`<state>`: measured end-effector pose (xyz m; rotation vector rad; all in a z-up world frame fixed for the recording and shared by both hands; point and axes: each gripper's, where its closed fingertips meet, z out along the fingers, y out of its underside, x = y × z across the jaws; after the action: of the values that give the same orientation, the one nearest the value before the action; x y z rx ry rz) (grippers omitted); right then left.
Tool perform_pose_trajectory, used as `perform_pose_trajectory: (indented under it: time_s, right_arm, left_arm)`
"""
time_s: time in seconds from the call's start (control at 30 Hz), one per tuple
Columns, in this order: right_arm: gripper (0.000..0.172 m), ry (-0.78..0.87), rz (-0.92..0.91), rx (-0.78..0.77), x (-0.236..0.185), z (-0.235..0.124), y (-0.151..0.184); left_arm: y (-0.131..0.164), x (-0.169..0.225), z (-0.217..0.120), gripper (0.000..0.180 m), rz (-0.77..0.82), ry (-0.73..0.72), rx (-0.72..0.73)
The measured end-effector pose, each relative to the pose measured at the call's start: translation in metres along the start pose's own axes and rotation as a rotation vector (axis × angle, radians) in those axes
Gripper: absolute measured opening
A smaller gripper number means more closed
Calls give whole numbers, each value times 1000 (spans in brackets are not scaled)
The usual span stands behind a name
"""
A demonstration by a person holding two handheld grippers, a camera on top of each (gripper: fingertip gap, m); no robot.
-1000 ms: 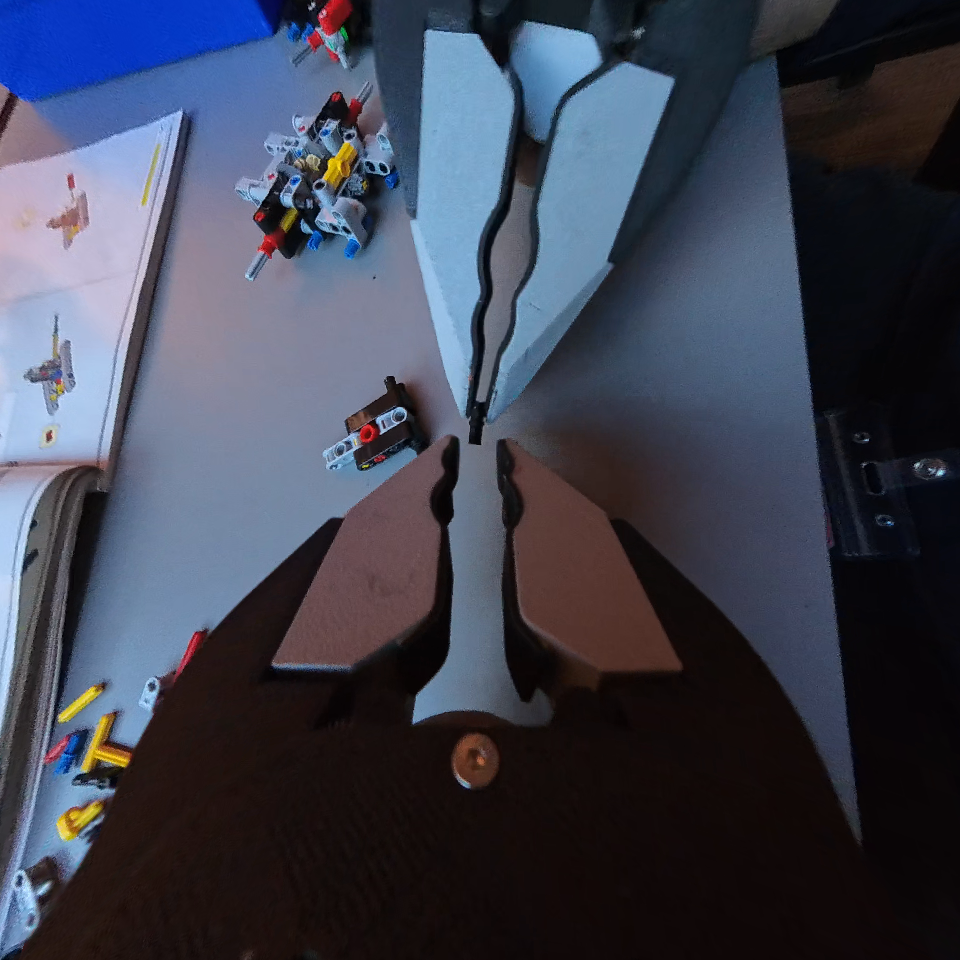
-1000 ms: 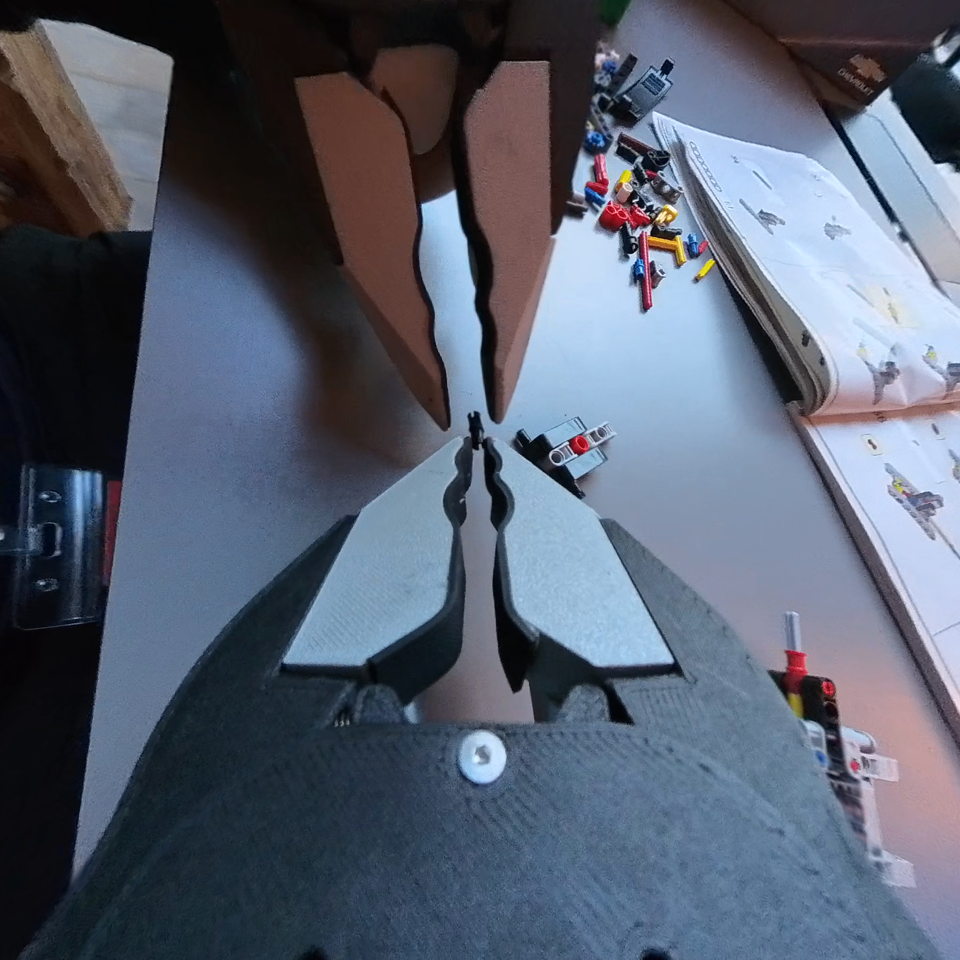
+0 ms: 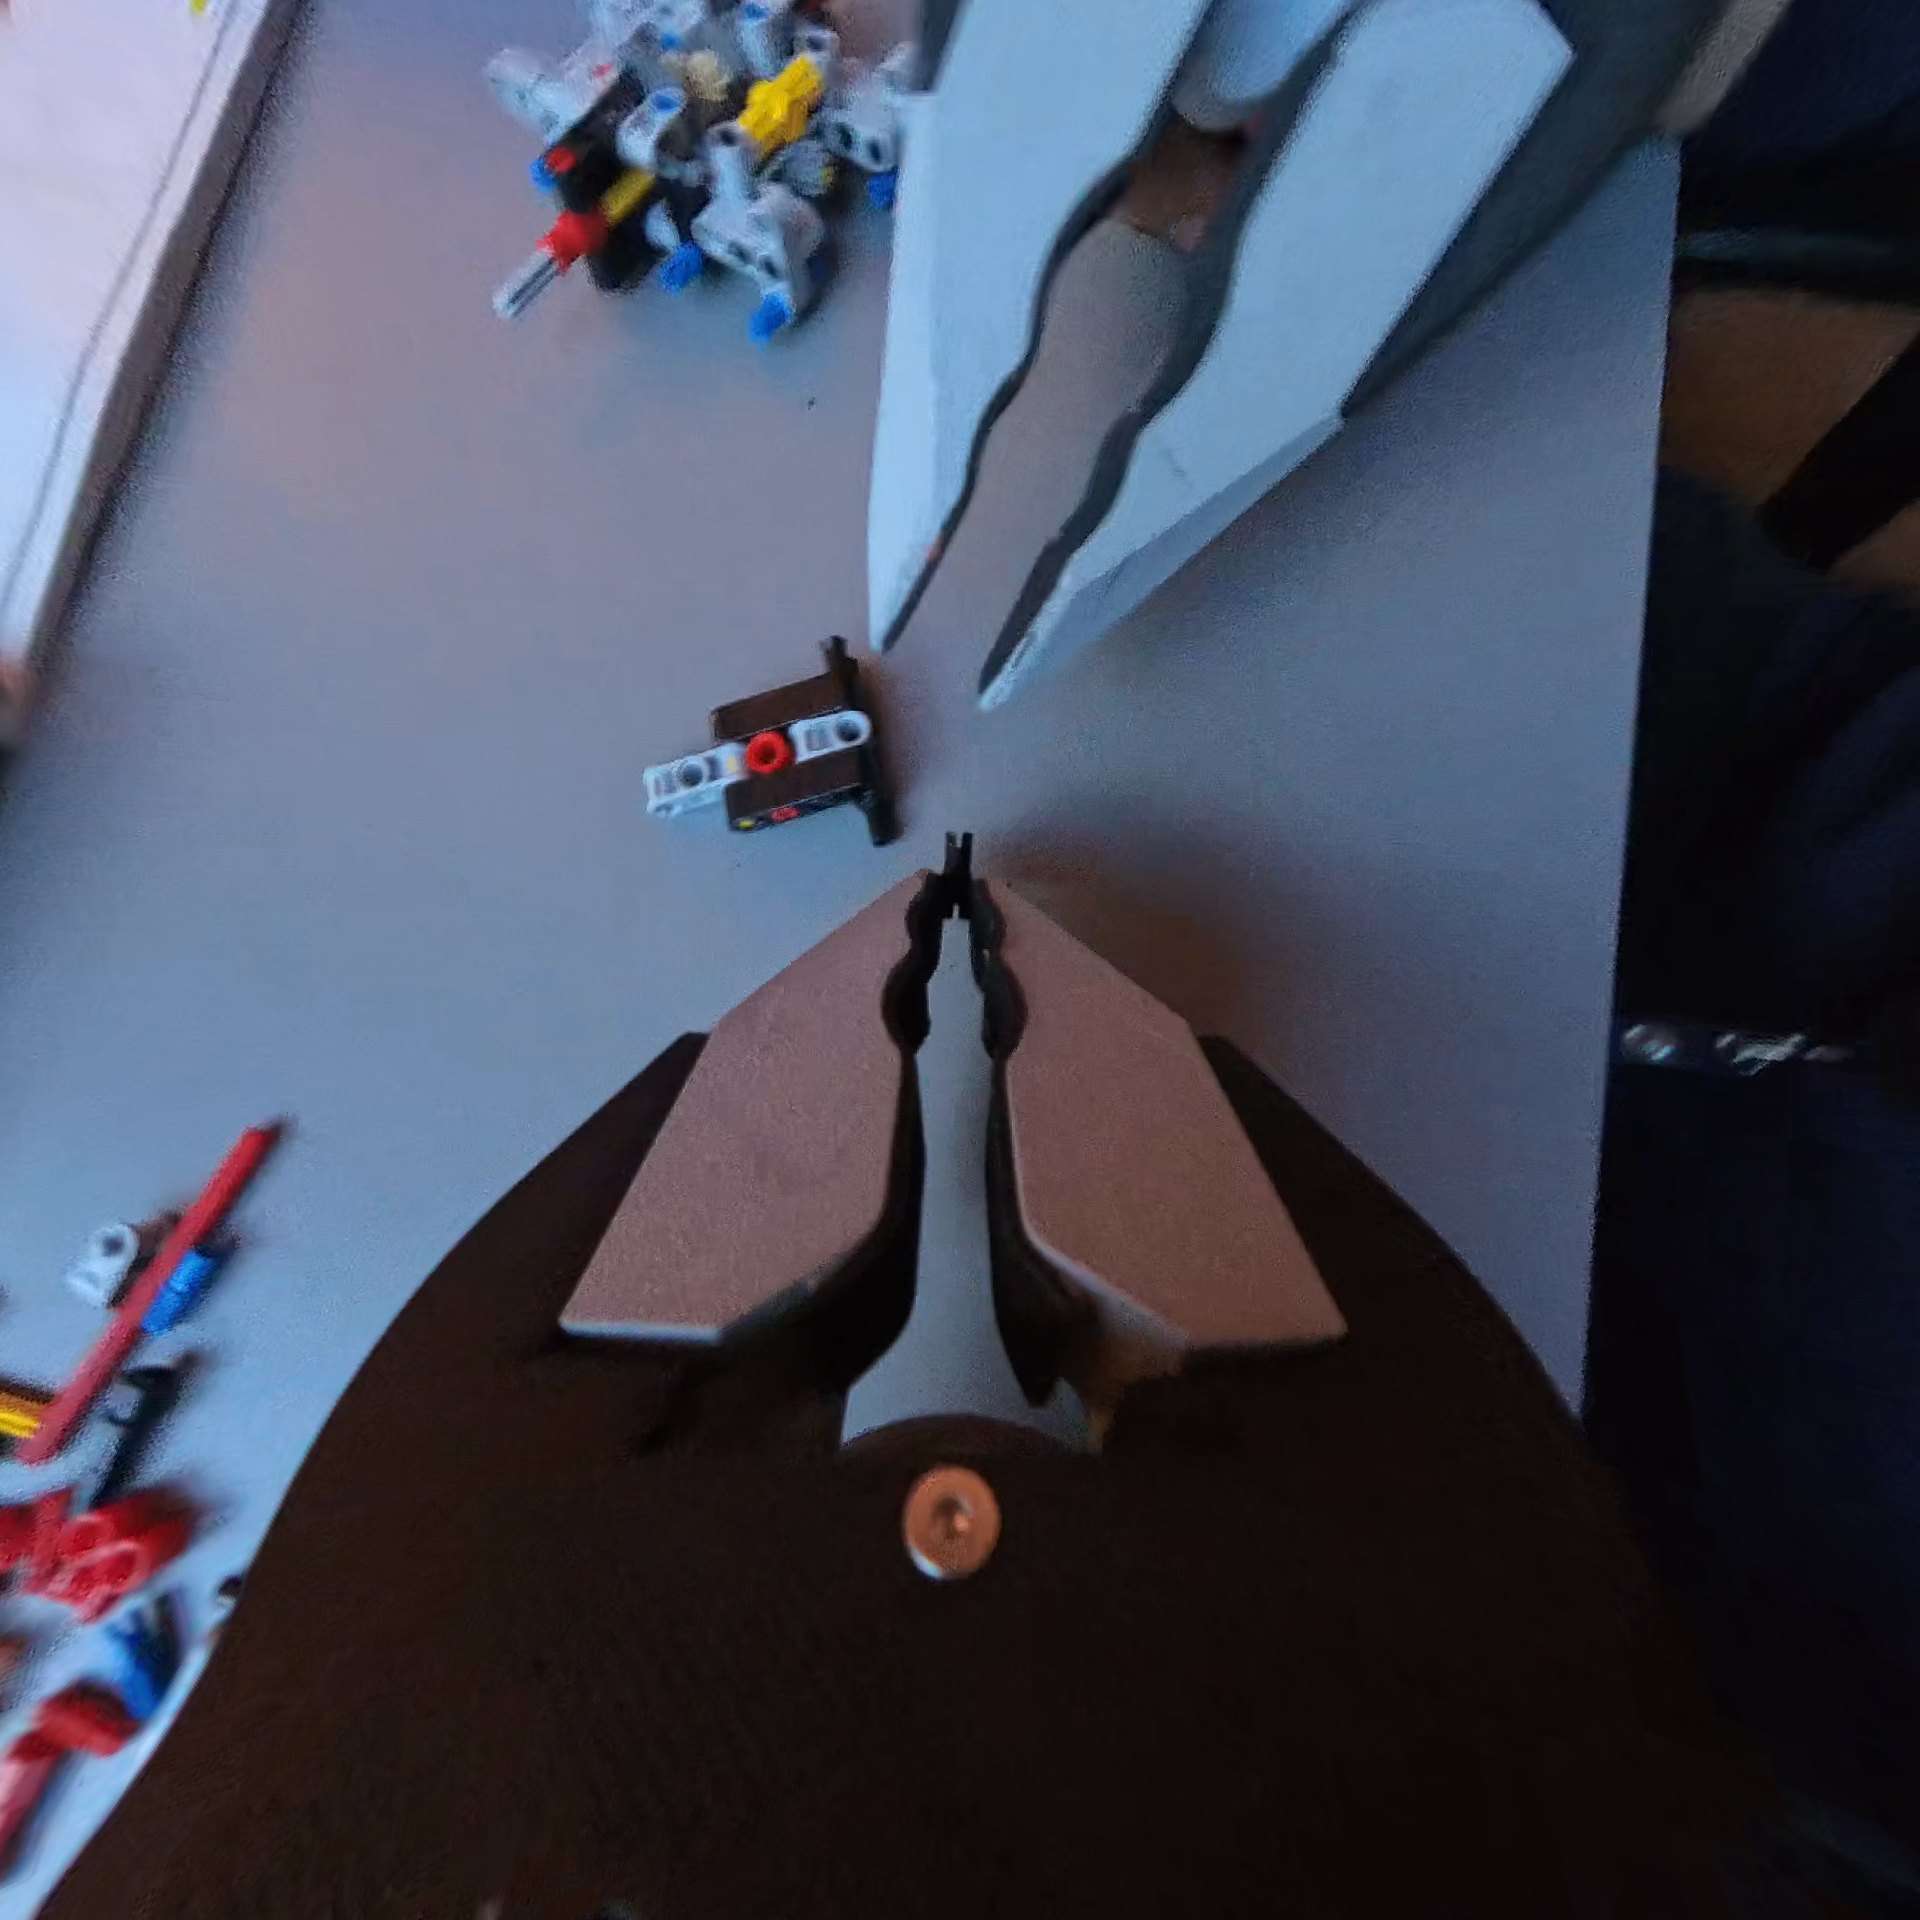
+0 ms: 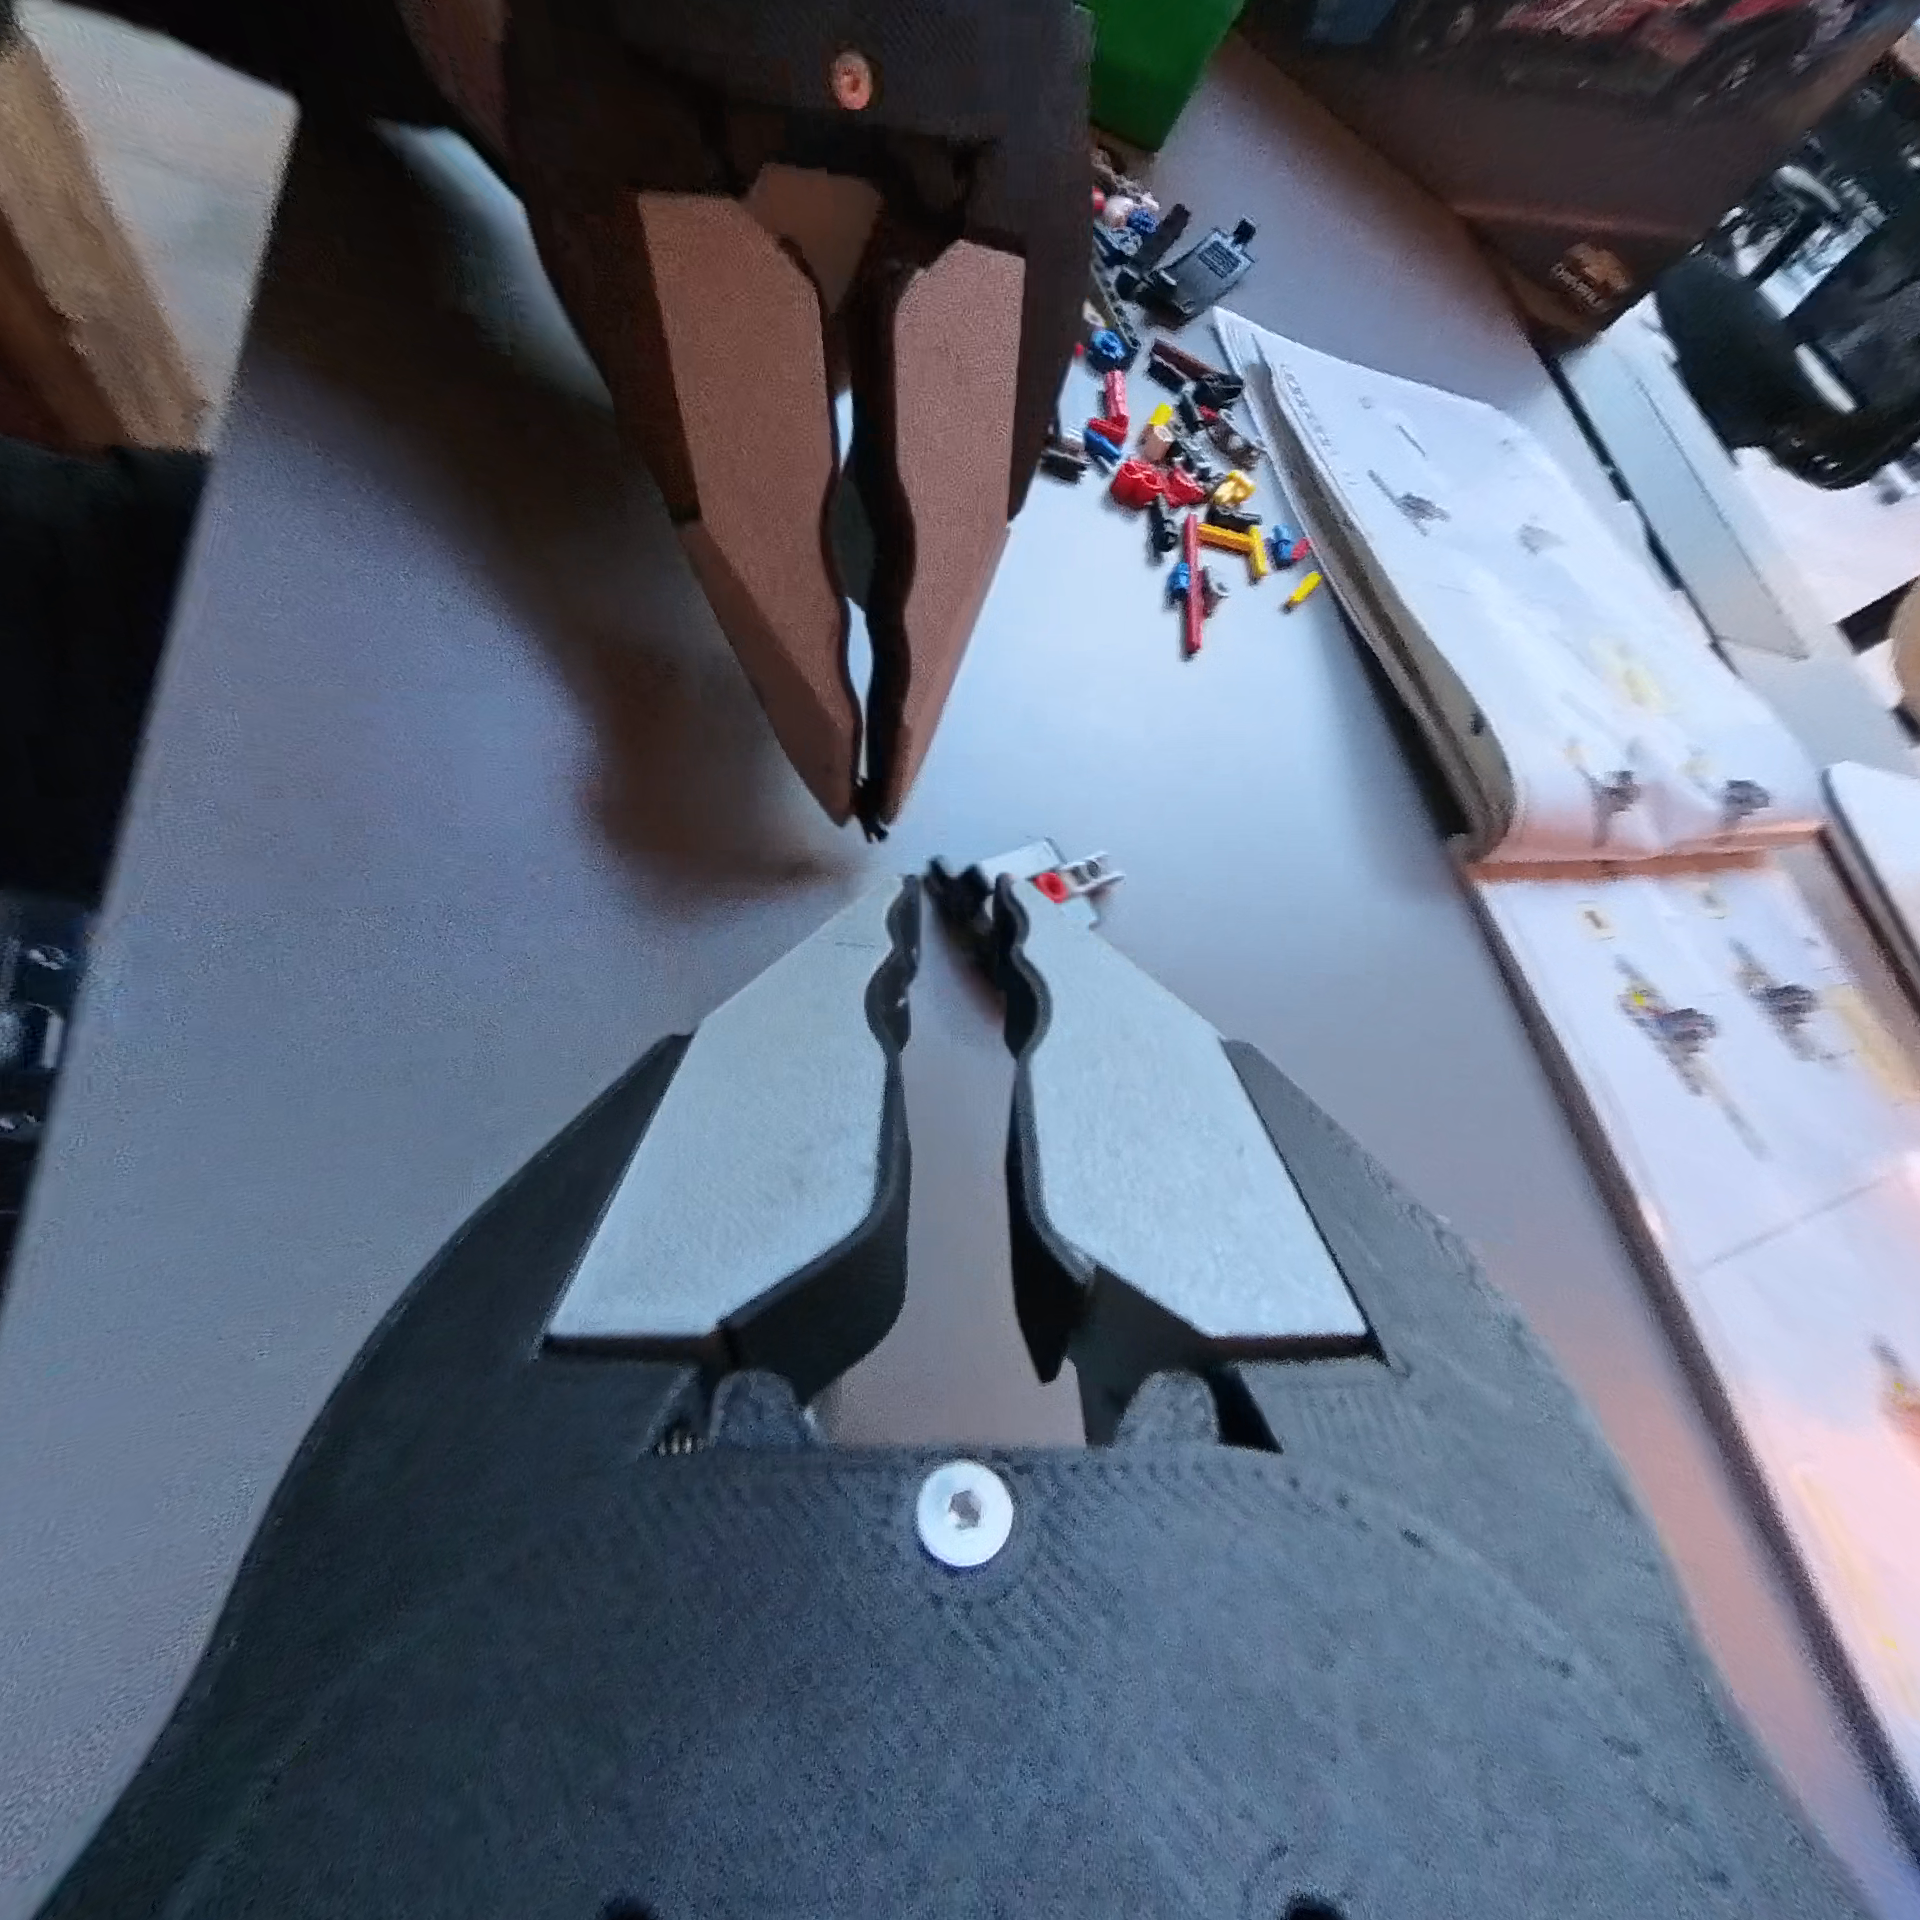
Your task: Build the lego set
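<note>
My left gripper, with brown fingers, is shut on a small black pin that sticks out past its tips above the grey table. The right wrist view shows the same pin in the left gripper. My right gripper, with grey fingers, is open and holds nothing. It also shows in the left wrist view, a short way from the pin. A small black, white and red brick assembly lies on the table just beside both sets of tips, and partly behind my right fingers.
A larger brick model lies farther off. Loose coloured pieces lie beside an open instruction booklet. More loose pieces are at my left. The table edge runs close on the right of the left wrist view. Left and right tips are no more than a few centimetres apart.
The black pin passed from my right gripper to my left. My left fingers closed on it, my right fingers opened and the two grippers drew apart.
</note>
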<state>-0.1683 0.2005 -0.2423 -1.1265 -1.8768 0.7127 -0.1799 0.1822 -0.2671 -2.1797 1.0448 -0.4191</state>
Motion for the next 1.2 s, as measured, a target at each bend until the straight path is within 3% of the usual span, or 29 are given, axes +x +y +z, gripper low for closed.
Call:
perform_pose_trajectory:
  time_s: [0.07,0.2,0.33,0.47,1.2]
  right_arm:
    - [16,-9,-42,-35,7,3,3]
    - [19,-71,-87,-77,15,14,8]
    - [18,-164,-105,-81,11,18,12]
    - [17,-212,-83,-58,8,17,12]
    - [9,-242,-120,-63,1,25,10]
  left_arm:
    - [-1,-8,-1,2,-97,24,8]
    - [6,-19,1,2,-125,17,-29]
    - [-1,-11,2,2,-217,148,23]
    - [-2,-16,3,2,-277,183,38]
    - [0,-13,6,2,-319,231,-18]
